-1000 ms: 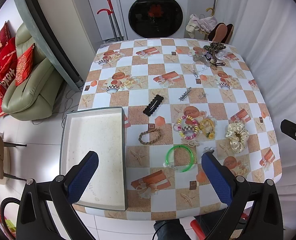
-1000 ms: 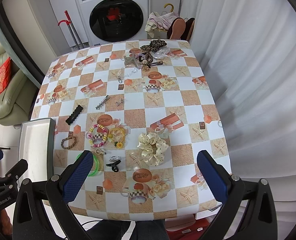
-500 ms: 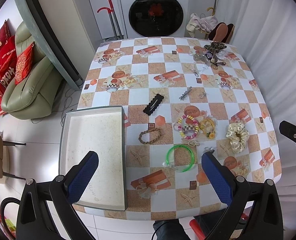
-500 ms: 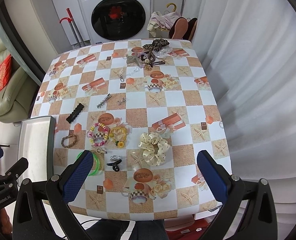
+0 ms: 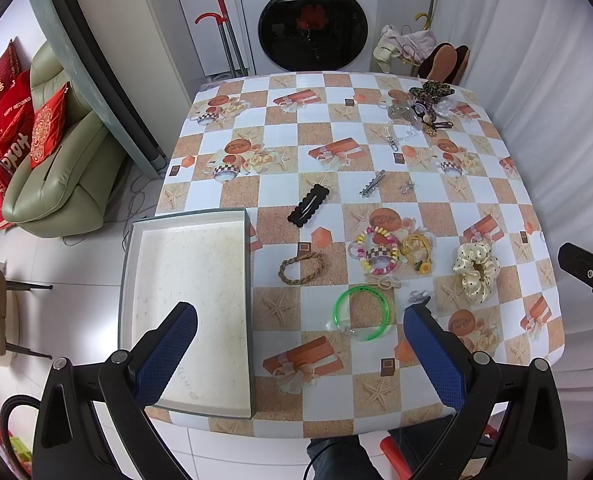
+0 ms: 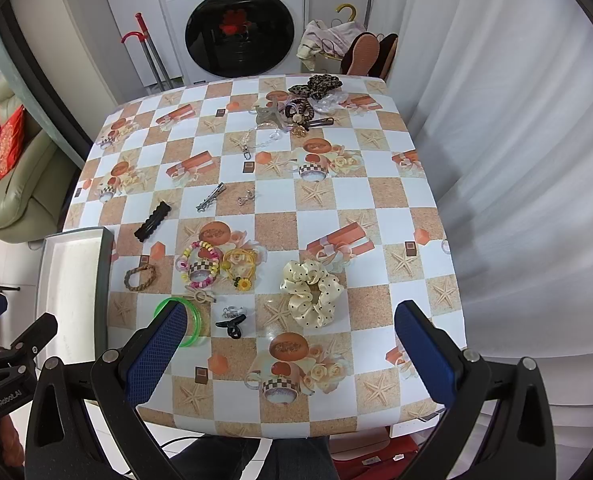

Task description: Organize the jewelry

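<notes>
An empty white tray [image 5: 188, 272] [image 6: 70, 280] overhangs the table's left edge. Jewelry lies scattered on the checked tablecloth: a green bangle [image 5: 361, 312] [image 6: 196, 320], a braided brown bracelet [image 5: 300, 267] [image 6: 140, 277], a beaded bracelet [image 5: 374, 249] [image 6: 200, 264], a yellow hair tie [image 5: 416, 250], a cream scrunchie [image 5: 476, 270] [image 6: 311, 292], a black hair clip [image 5: 308, 209] [image 6: 152, 222] and a small black claw clip [image 6: 230, 326]. My left gripper [image 5: 300, 354] hovers open above the near edge, between tray and bangle. My right gripper [image 6: 290, 354] hangs open above the near edge, below the scrunchie.
A pile of hair accessories [image 5: 426, 106] [image 6: 304, 106] sits at the far right corner. A silver clip [image 6: 211, 197] lies mid-table. Behind the table stands a washing machine [image 5: 312, 16]; a sofa [image 5: 56, 168] is at the left, a white curtain [image 6: 516, 140] at the right.
Both views have shifted slightly; the grippers stay open above the near edge and nothing on the table has moved.
</notes>
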Demonstrator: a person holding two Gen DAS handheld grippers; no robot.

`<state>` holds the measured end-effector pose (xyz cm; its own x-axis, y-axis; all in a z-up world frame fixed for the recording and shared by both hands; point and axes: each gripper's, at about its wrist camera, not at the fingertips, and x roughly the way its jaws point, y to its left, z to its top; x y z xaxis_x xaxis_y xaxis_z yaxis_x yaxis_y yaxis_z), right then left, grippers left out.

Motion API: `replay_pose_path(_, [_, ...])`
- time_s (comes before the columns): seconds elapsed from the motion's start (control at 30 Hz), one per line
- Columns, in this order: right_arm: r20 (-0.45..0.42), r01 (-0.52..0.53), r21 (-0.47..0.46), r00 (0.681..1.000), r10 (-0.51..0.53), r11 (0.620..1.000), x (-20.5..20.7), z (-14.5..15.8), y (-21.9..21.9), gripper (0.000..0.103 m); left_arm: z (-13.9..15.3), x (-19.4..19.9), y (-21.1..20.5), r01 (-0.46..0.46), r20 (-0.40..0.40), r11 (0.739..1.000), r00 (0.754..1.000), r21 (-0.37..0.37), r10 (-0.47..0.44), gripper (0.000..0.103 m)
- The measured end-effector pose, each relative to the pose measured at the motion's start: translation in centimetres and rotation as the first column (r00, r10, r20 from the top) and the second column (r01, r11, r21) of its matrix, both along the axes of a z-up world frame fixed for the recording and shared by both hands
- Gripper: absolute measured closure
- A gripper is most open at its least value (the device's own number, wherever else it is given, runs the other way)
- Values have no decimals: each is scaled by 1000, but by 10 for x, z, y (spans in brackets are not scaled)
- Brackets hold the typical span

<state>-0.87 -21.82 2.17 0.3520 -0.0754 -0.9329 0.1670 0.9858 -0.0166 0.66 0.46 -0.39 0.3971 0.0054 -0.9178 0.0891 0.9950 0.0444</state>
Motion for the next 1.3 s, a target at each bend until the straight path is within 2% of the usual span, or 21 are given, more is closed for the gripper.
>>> replay_pose_path(1.3, [-3, 0, -2, 1000, 0, 1000, -2, 1, -1, 0, 0, 1, 1, 1, -5, 1000, 1000, 0, -1, 0])
